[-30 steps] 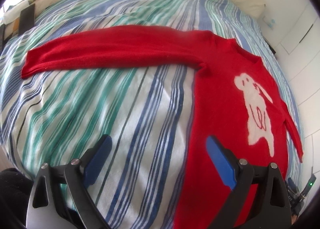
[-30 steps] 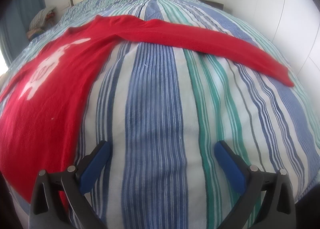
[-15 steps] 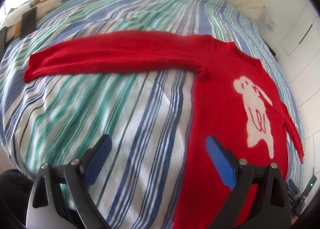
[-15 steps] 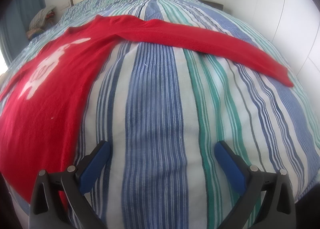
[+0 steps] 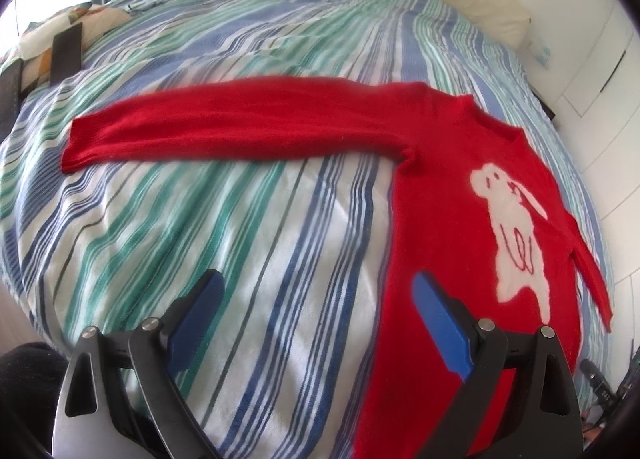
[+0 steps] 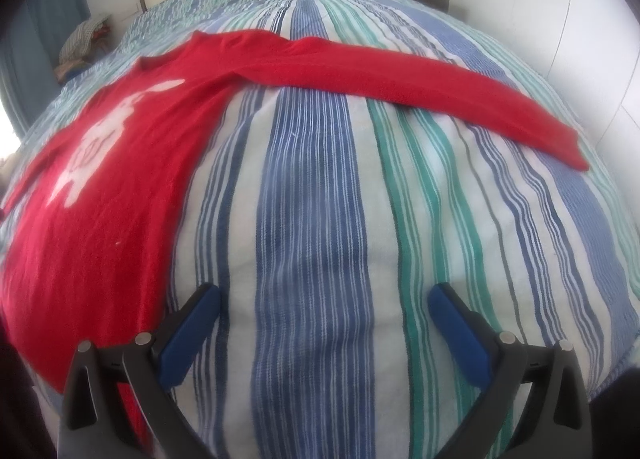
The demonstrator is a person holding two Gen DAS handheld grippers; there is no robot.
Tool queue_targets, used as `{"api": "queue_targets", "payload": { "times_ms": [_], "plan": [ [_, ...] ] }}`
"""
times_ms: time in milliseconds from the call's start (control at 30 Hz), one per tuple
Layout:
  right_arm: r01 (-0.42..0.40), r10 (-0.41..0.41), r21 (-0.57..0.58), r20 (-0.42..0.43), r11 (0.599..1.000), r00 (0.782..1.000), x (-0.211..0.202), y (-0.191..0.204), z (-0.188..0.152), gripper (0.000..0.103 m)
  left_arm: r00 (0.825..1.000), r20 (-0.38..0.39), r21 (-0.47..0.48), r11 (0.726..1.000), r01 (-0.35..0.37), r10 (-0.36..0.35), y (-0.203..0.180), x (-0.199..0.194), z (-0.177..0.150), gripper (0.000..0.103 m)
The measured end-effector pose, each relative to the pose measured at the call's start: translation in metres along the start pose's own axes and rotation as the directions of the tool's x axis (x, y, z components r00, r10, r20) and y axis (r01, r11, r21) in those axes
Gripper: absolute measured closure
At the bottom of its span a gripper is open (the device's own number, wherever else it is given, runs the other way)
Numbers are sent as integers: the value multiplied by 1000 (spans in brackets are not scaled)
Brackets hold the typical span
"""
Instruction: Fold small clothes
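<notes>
Both blue-padded grippers, left gripper point(image 5: 316, 297) and right gripper point(image 6: 324, 309), gape wide, holding nothing. Ahead of the left fingers a red knitted sweater with a white rabbit point(image 5: 448, 187) lies flat, sleeves spread, on the blue-and-green striped bedspread point(image 6: 312, 187); its hem lies beneath the left gripper's right-hand finger.

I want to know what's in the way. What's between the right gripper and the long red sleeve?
Only bare striped bedspread lies between the right gripper and the sleeve, seen in the right wrist view.
</notes>
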State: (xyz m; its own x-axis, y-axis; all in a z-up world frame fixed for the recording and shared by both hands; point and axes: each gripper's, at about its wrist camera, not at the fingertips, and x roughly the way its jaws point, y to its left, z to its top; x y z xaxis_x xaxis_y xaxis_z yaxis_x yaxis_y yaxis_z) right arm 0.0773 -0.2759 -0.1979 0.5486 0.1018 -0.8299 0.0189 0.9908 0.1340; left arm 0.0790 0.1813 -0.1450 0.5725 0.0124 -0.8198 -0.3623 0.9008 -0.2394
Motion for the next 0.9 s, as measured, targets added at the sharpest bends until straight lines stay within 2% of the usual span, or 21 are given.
{"api": "queue_targets", "payload": {
  "times_ms": [67,200,267,333,400,467,500,533,600,667,733,767,833,867,900],
  "plan": [
    [-104,102,73,31,992,994,-13,-19,14,2,1000,9,-12,1000,5,-5,3,-1,1,7],
    [-170,137,238,150,956,979,-44,-88,51,2,1000,10,-22,1000,1,-1,4,1,2,7],
    [-212,148,361,198,908,969,-52,-134,63,2,1000,4,-19,1000,-3,3,1,3,3,7],
    [-277,187,492,225,825,956,-48,-179,67,2,1000,5,-10,1000,-10,10,-1,4,2,7],
    [-347,250,615,241,708,938,-35,-217,64,5,1000,6,5,1000,-19,19,-4,4,0,7],
    [-411,324,707,265,575,908,-18,-241,58,13,1000,2,19,999,-31,31,-7,5,-2,7],
    [-433,355,735,275,521,894,-9,-248,55,16,999,-3,24,999,-37,37,-7,6,-2,7],
    [-441,367,754,282,486,886,-2,-252,52,16,999,-7,27,999,-43,43,-8,8,-3,7],
    [-430,358,774,279,466,891,9,-258,50,18,998,-14,29,998,-53,54,-7,10,-4,7],
    [-428,333,774,295,467,896,18,-261,53,22,998,-20,27,998,-63,63,-6,12,-4,7],
    [-427,285,779,326,459,901,26,-270,56,32,997,-25,23,997,-74,75,-4,13,-5,7],
    [-431,268,787,343,442,900,30,-274,56,35,996,-28,20,997,-79,79,-2,14,-5,7],
    [-424,243,799,350,426,905,39,-280,58,56,996,-36,11,996,-86,87,0,16,-6,7],
    [-416,231,803,348,426,908,42,-282,59,63,995,-41,10,996,-89,89,0,18,-6,7],
    [-406,226,810,340,422,913,45,-286,59,82,995,-44,10,996,-92,92,0,18,-7,7]
  ]
}}
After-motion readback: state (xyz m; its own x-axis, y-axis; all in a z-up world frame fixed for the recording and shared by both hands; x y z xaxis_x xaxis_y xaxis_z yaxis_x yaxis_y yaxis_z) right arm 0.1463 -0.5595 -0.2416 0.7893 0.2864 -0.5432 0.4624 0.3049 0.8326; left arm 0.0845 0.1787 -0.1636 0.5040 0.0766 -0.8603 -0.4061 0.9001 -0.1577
